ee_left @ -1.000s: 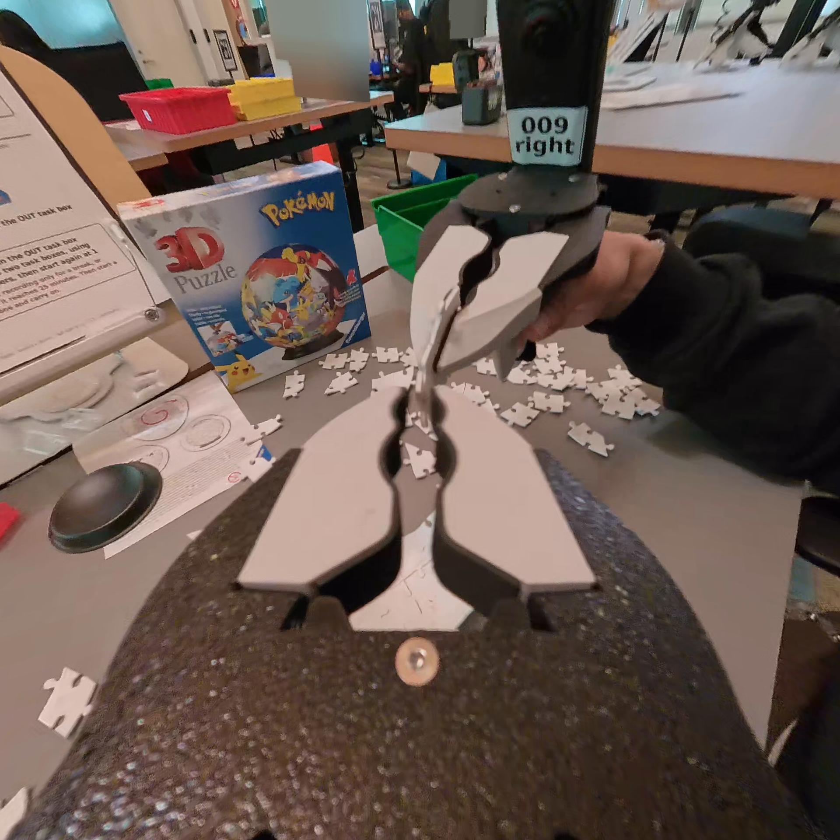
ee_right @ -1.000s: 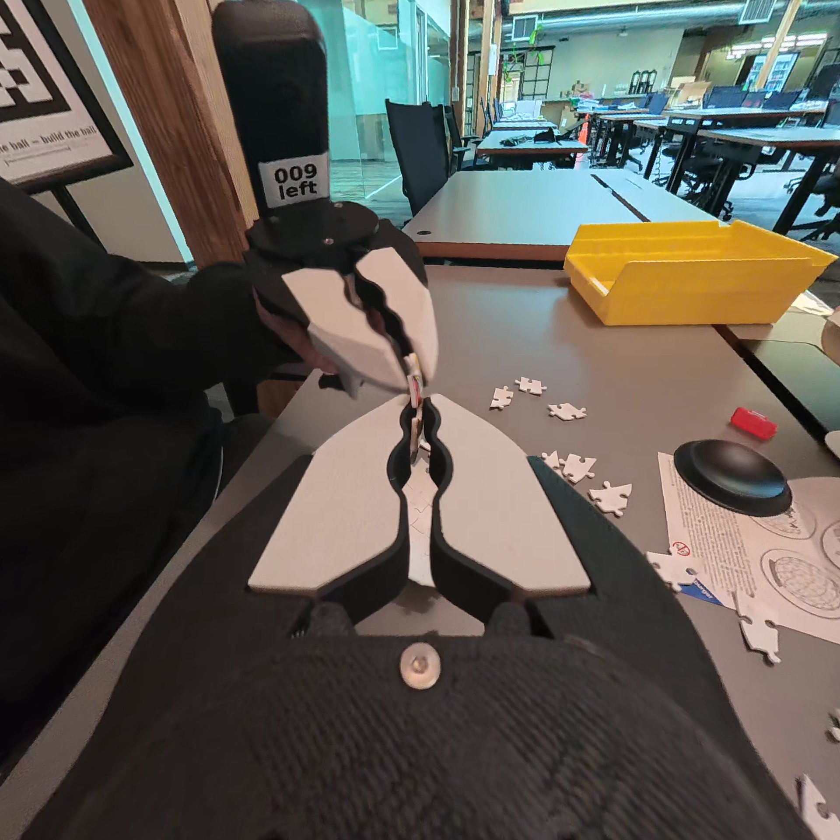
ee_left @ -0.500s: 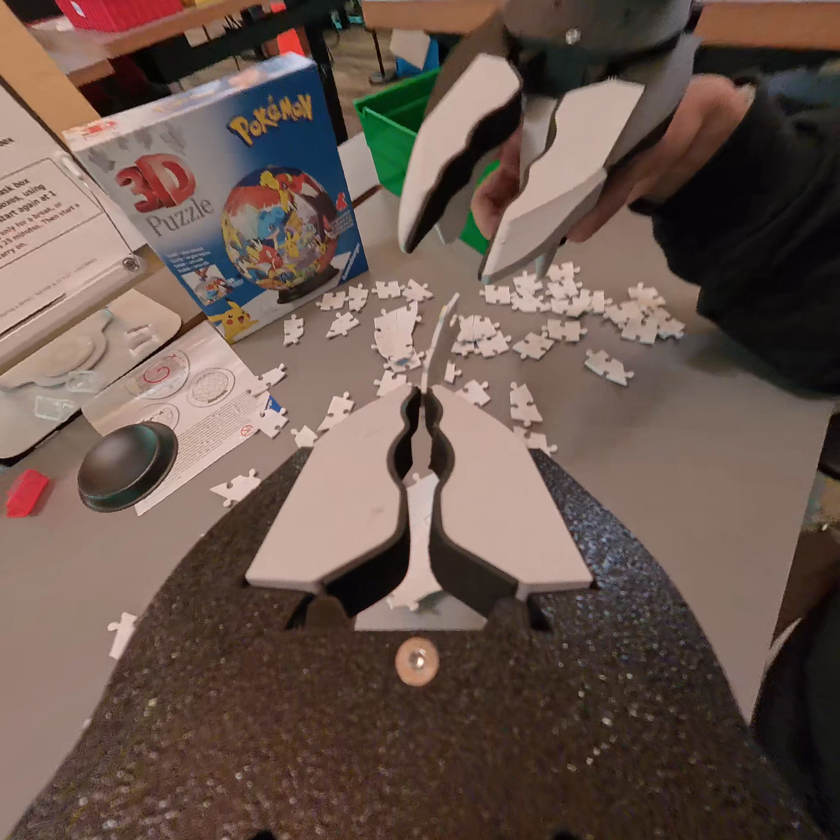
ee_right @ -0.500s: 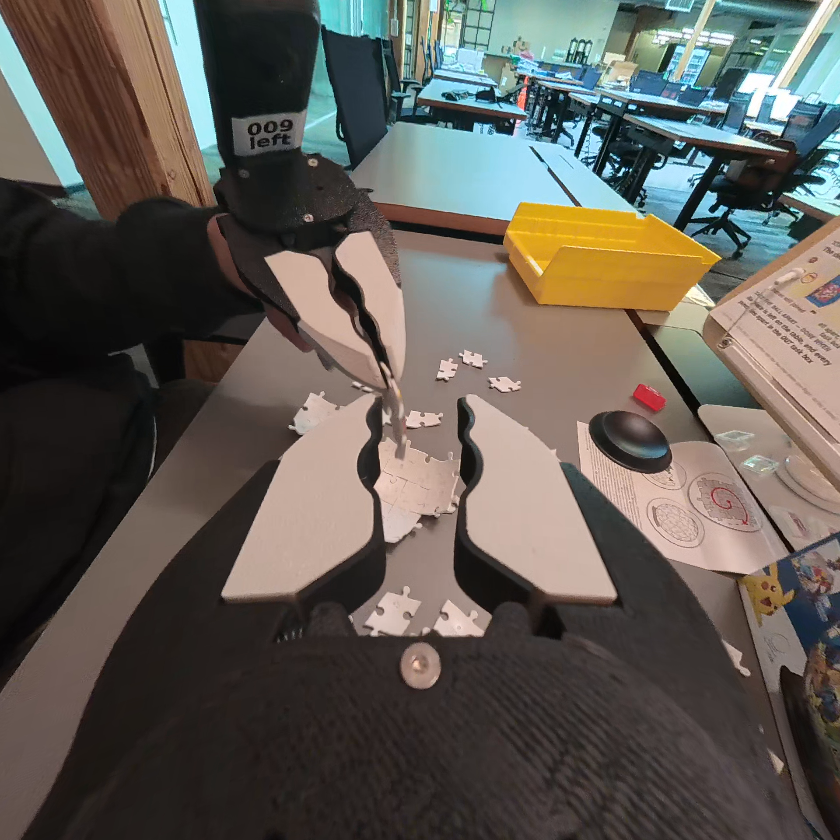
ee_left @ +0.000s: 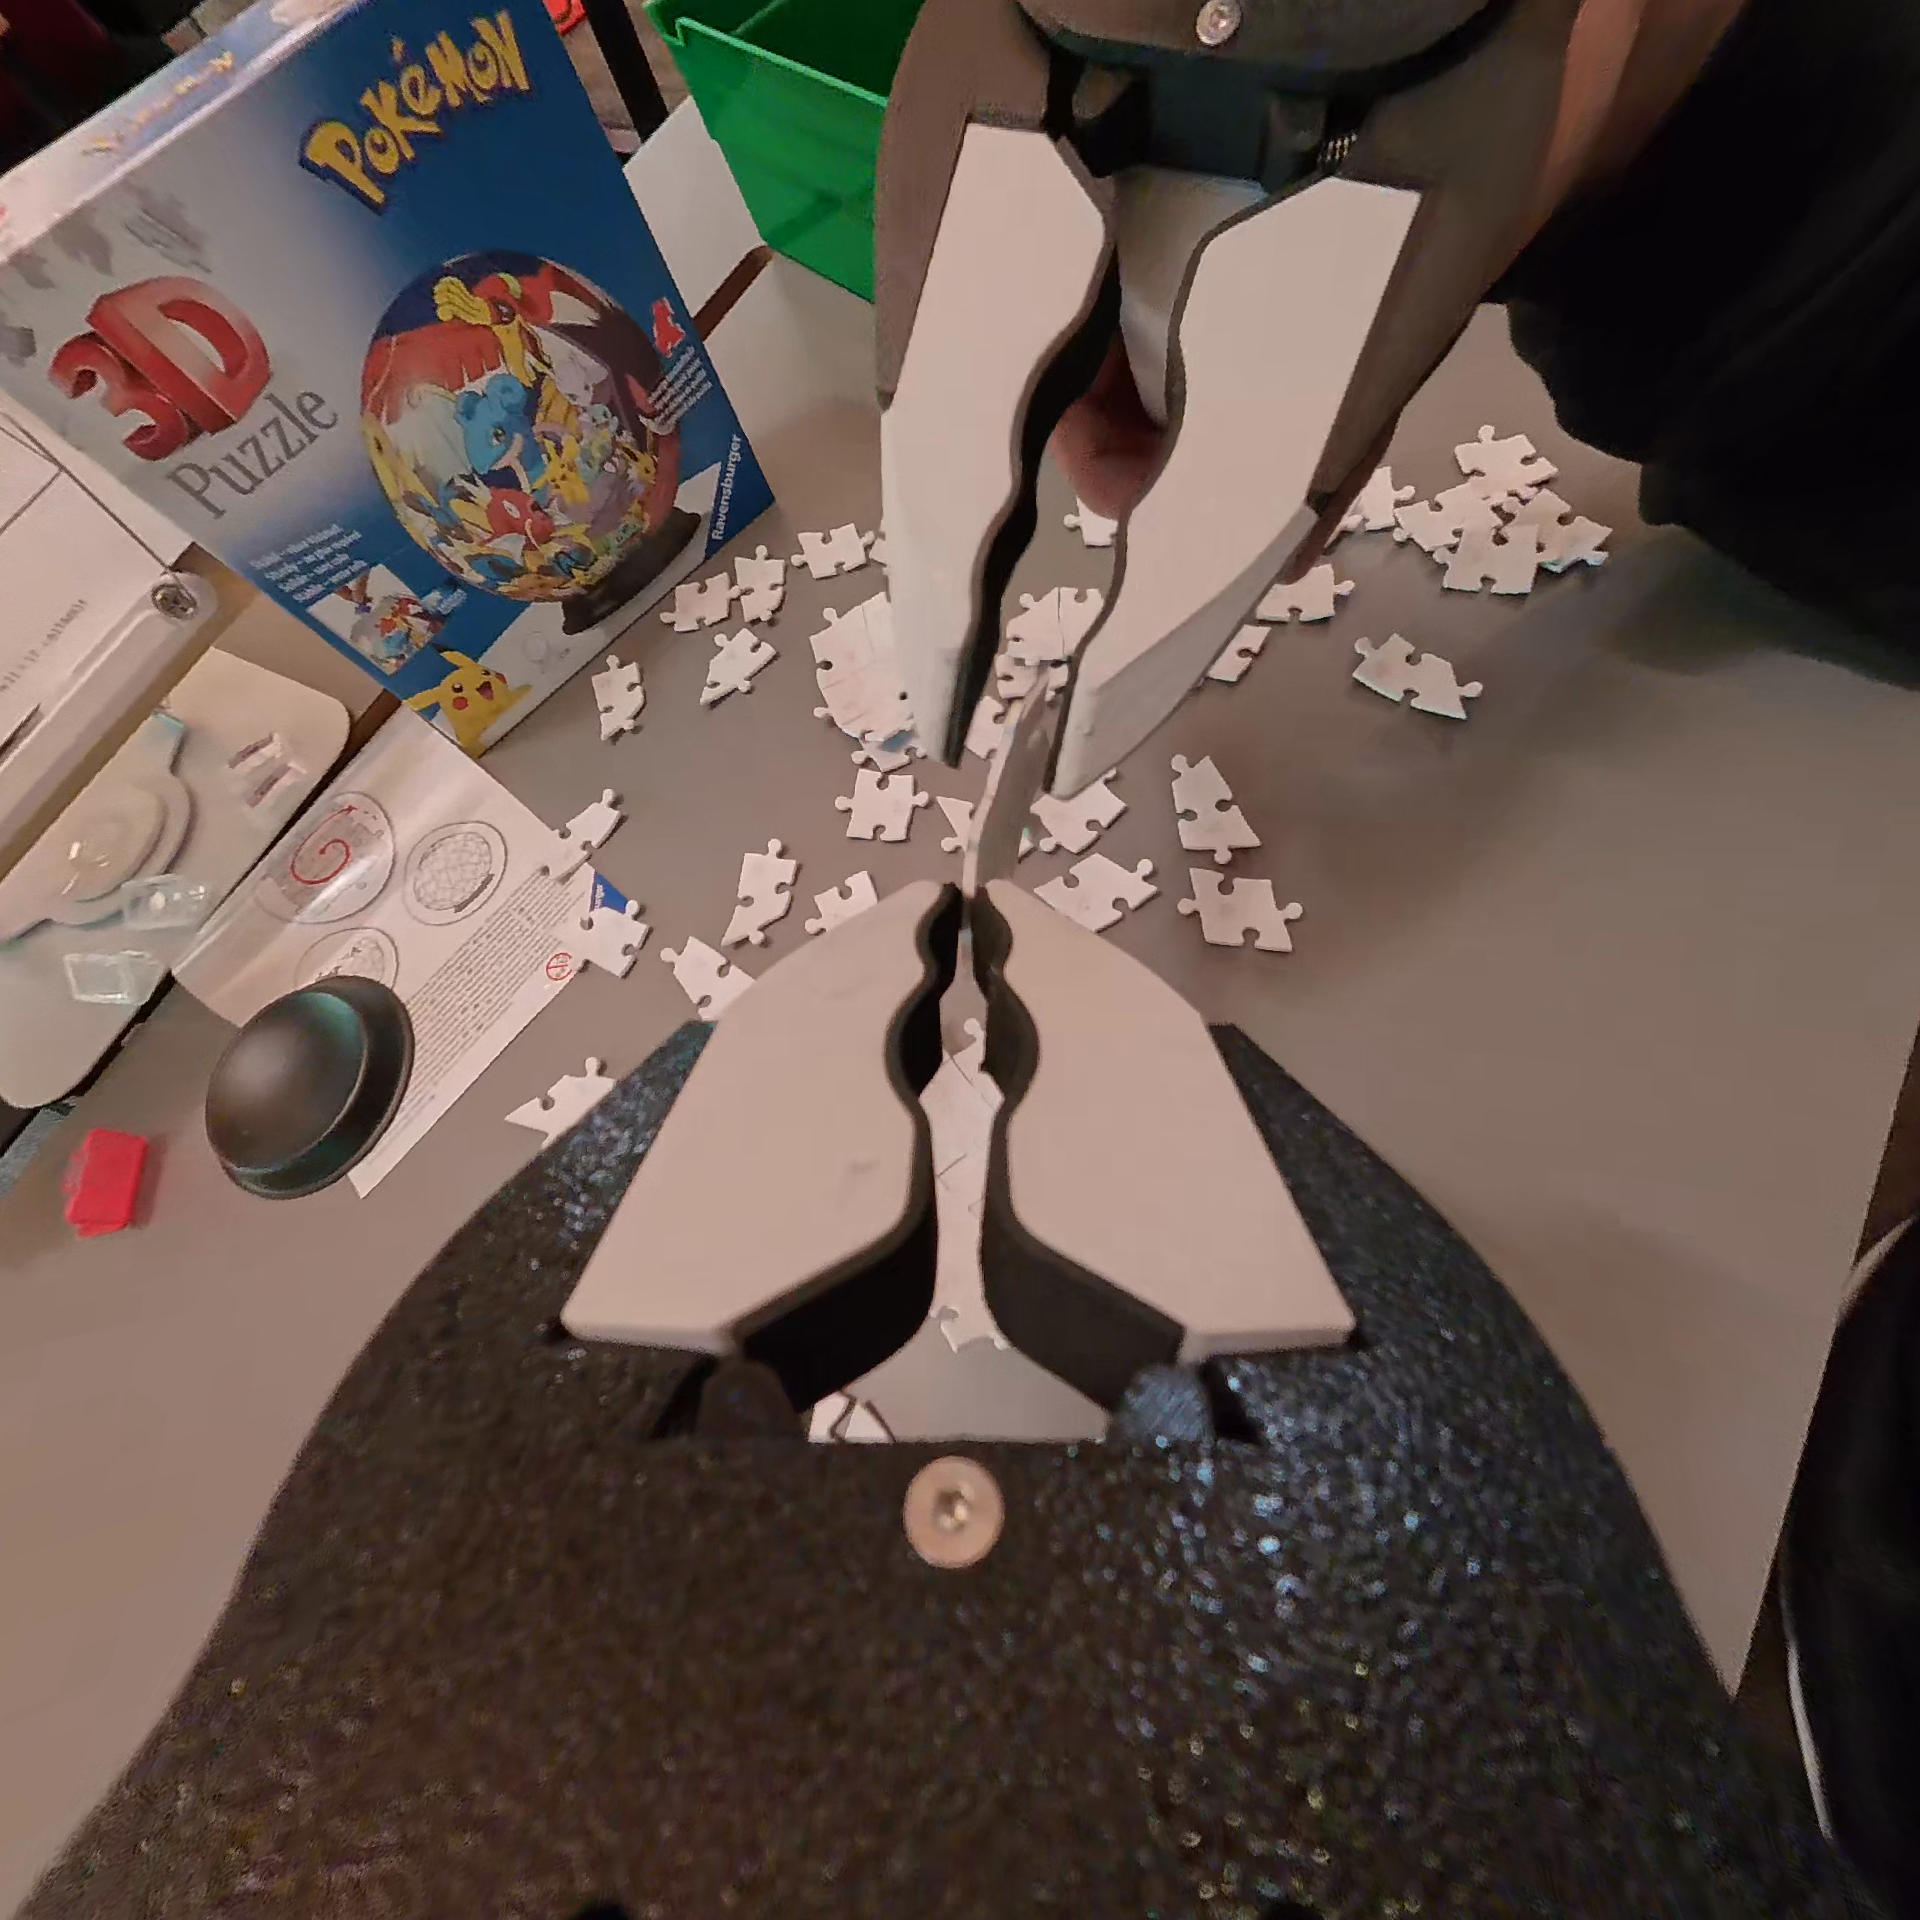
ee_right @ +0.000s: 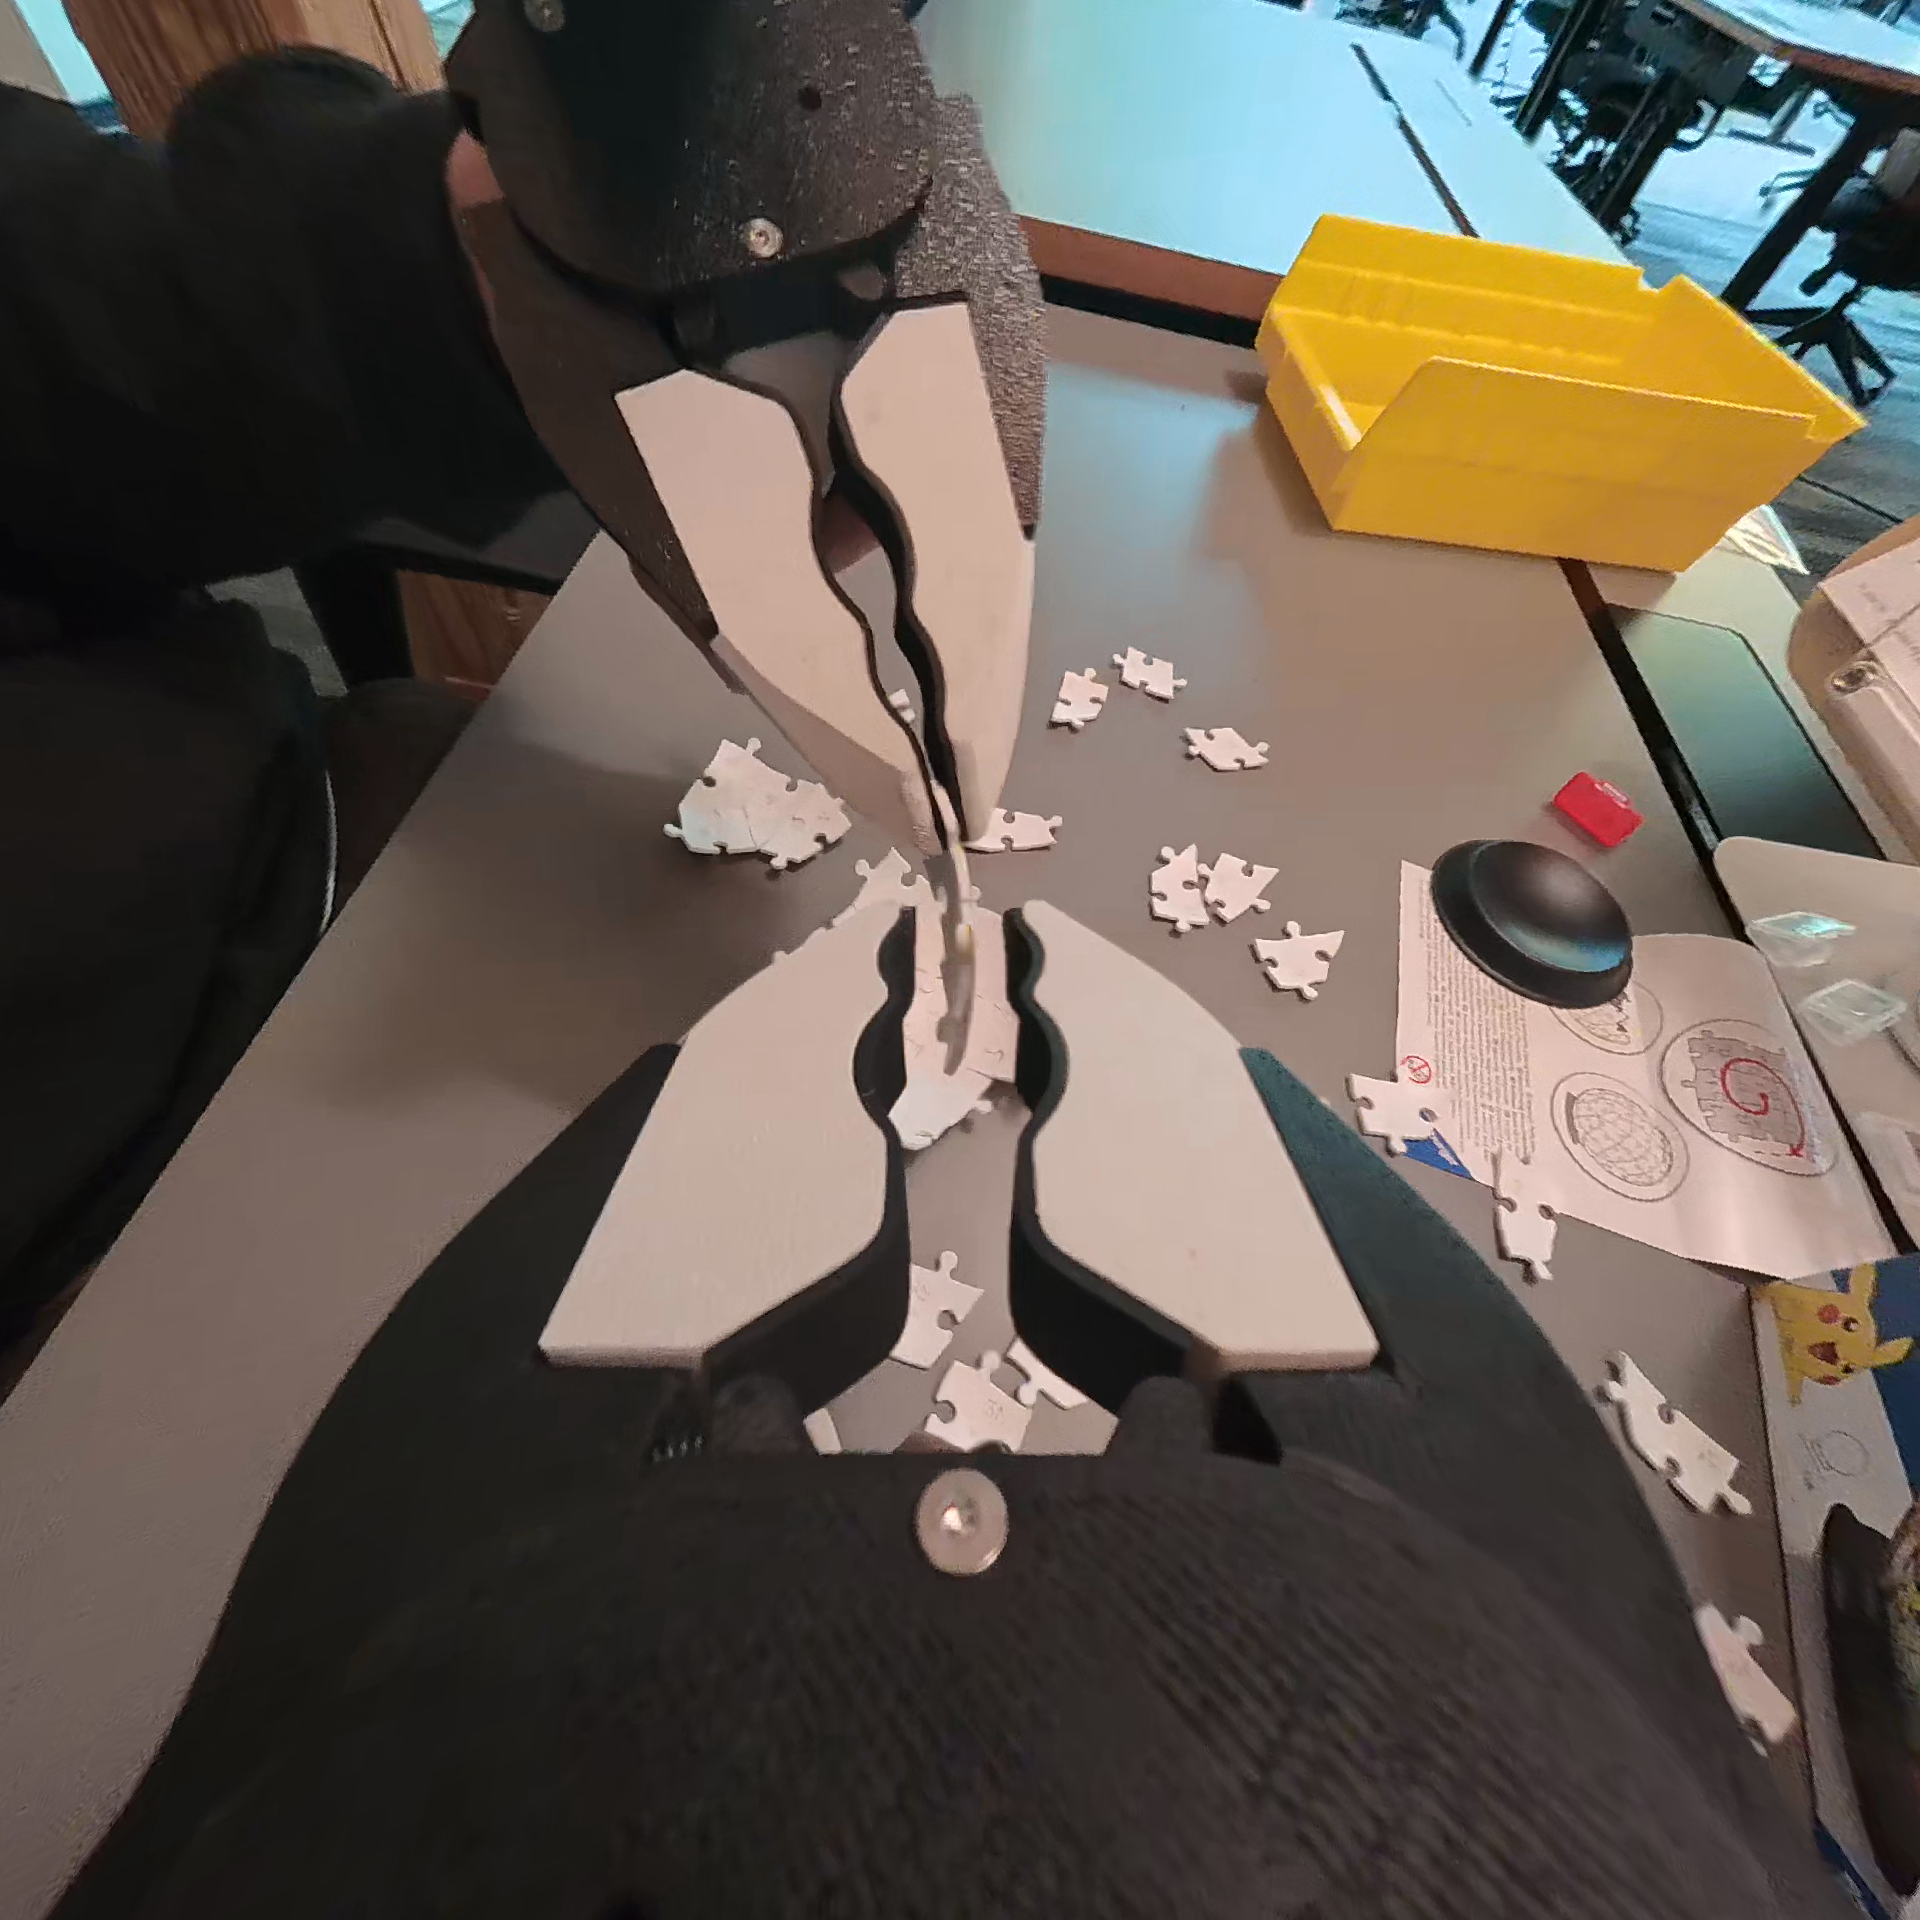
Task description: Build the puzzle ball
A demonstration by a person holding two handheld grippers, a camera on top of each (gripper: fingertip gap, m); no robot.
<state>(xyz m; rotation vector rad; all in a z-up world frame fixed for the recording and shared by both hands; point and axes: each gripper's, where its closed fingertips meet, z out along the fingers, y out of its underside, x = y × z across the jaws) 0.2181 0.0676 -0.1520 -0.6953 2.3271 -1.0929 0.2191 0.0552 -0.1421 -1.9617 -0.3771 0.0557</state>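
Puzzle strip [ee_left: 1003, 800] pinched edge-on by left hand-held gripper [ee_left: 966, 902]; right hand-held gripper [ee_right: 961, 920] narrowly open around it.

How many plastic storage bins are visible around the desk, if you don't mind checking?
2: a yellow bin on the desk's far end, and a green bin behind the puzzle box. Others may be hidden.

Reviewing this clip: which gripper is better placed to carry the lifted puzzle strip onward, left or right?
Left, likely. The left gripper is shut on the puzzle strip; the right gripper stands open around the strip's free end, its pads apart from it.
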